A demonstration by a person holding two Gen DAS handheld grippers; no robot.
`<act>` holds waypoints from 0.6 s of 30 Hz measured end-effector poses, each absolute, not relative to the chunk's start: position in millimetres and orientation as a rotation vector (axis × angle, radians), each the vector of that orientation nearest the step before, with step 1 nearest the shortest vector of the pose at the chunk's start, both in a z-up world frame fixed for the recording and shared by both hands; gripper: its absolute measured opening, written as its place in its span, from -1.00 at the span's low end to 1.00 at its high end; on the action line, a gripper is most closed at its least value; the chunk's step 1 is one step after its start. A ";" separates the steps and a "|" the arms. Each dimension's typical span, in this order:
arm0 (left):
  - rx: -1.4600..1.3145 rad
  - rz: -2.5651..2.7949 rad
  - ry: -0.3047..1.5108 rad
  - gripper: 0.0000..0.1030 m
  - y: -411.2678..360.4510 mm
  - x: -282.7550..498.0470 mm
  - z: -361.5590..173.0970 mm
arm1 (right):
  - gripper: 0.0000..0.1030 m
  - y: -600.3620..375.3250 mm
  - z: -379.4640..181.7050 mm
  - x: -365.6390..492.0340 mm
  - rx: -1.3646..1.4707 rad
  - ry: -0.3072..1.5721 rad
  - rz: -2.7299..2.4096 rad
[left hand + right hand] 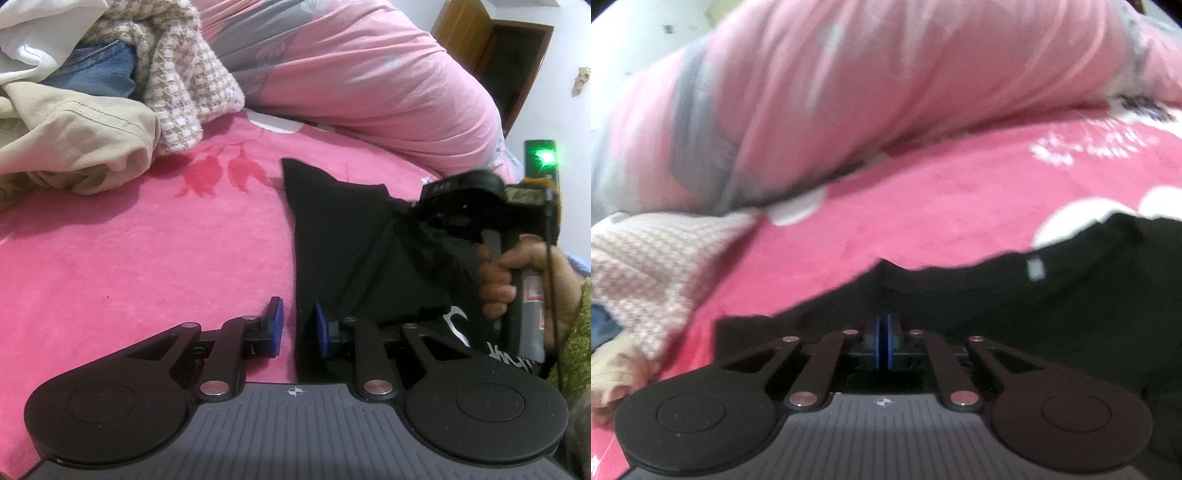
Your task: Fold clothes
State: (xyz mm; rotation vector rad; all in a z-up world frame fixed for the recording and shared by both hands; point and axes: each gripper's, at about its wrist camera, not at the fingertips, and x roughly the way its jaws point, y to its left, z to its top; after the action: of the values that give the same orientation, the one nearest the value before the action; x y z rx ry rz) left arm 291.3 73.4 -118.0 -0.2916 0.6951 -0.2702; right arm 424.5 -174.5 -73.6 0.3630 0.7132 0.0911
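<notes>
Little legible lettering in either view

White print on the black garment [369,251] shows only partial, unreadable strokes; pale characters on the right gripper's [461,206] dark housing are blurred; a red-marked sticker on its handle is illegible.

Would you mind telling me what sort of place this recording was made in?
Most likely a bedroom: the black garment lies on a pink bed sheet, a bunched pink duvet behind it and a pile of clothes alongside.

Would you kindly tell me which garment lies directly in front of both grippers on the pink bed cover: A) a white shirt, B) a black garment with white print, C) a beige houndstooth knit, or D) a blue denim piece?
B: the black garment with white print lies spread on the pink bed cover before both grippers; the others are piled far left.
</notes>
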 end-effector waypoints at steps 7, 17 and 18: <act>-0.308 -0.266 0.699 -0.58 75.0 291.1 -117.5 | -0.83 -167.6 -44.6 412.1 0.310 0.643 0.128; -0.340 -0.266 0.706 -0.59 79.7 289.6 -117.5 | -0.85 -59.1 -73.0 462.4 0.041 0.886 0.469; -0.341 -0.267 0.706 -0.59 80.0 289.4 -117.5 | -0.86 -56.9 -73.5 468.2 0.035 0.855 0.456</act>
State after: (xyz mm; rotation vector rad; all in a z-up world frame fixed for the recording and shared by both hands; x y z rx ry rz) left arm 289.4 80.0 -117.5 -0.3408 0.7057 -0.2666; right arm 468.2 -56.9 -73.5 0.0348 0.8554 0.4558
